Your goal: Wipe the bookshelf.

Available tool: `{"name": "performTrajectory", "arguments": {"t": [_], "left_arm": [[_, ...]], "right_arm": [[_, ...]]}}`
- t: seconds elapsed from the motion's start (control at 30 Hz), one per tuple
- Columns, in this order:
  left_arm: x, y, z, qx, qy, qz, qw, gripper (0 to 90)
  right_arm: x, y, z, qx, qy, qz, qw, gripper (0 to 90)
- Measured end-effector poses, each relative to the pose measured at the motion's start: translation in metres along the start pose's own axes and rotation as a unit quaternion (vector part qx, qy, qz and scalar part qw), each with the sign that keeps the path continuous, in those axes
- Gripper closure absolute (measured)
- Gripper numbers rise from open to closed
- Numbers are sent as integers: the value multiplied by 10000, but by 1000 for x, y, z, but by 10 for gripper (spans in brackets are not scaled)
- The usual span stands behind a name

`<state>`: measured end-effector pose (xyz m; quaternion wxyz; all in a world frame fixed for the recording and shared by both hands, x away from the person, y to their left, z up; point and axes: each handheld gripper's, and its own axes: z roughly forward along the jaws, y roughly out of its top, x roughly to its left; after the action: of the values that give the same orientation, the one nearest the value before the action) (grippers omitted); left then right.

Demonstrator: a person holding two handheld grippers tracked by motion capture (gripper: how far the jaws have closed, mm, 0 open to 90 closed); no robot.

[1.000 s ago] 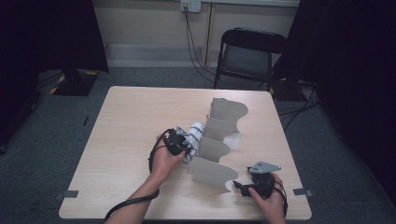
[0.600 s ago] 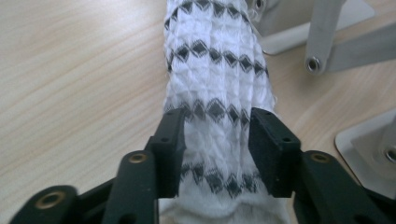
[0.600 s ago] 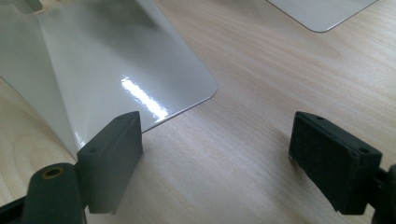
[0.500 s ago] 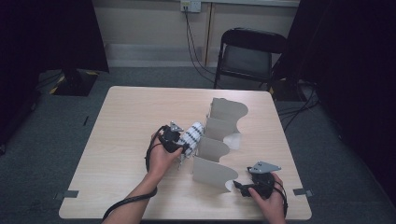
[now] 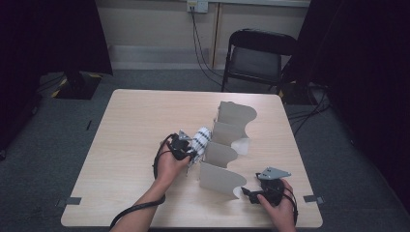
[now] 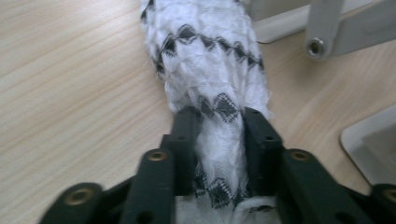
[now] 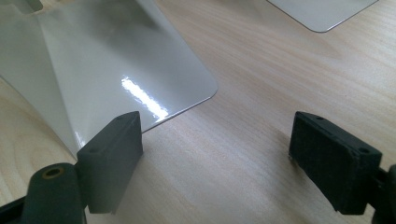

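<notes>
A rolled white cloth with black zigzag bands (image 5: 201, 138) lies on the wooden table against a grey wavy-walled divider rack (image 5: 227, 126). My left gripper (image 5: 187, 151) grips the near end of the cloth (image 6: 210, 70). Its jaws have just been closing and now pinch the fabric between the pads (image 6: 186, 135), so the left gripper (image 6: 217, 122) is shut on it. Near the table's front right edge, my right gripper (image 5: 245, 192) rests low and open. In the right gripper view, the right gripper (image 7: 215, 144) has bare wood between its pads, and the left pad touches the corner of the rack's glossy base sheet (image 7: 116, 65).
A black folding chair (image 5: 258, 55) stands beyond the far edge of the table (image 5: 125, 125). Cables trail from both grippers off the front edge. A grey metal bracket with a screw hole (image 6: 327, 32) lies just right of the cloth.
The left hand drew slightly left along the cloth and came back, now clamped on its near end. The right hand has not moved.
</notes>
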<state>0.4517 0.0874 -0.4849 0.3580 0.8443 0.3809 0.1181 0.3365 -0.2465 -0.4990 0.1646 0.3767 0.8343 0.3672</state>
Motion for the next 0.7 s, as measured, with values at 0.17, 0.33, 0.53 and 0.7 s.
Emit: {"name": "performTrajectory", "arguments": {"t": [0.17,0.33,0.53,0.7], "left_arm": [[0,4,-1,103,-27,-119,9999,763],[2,9,-9,-34,-94,-186,9998,772],[1,27,-25,-241,-113,-83,9996,773],[1,45,-41,-397,-129,-17,9991,772]], "right_arm": [[0,0,0,0,2,1,10000,164],[0,0,0,3,0,5,10000,164],[0,0,0,0,3,0,10000,164],[0,0,0,-1,2,0,10000,164]]}}
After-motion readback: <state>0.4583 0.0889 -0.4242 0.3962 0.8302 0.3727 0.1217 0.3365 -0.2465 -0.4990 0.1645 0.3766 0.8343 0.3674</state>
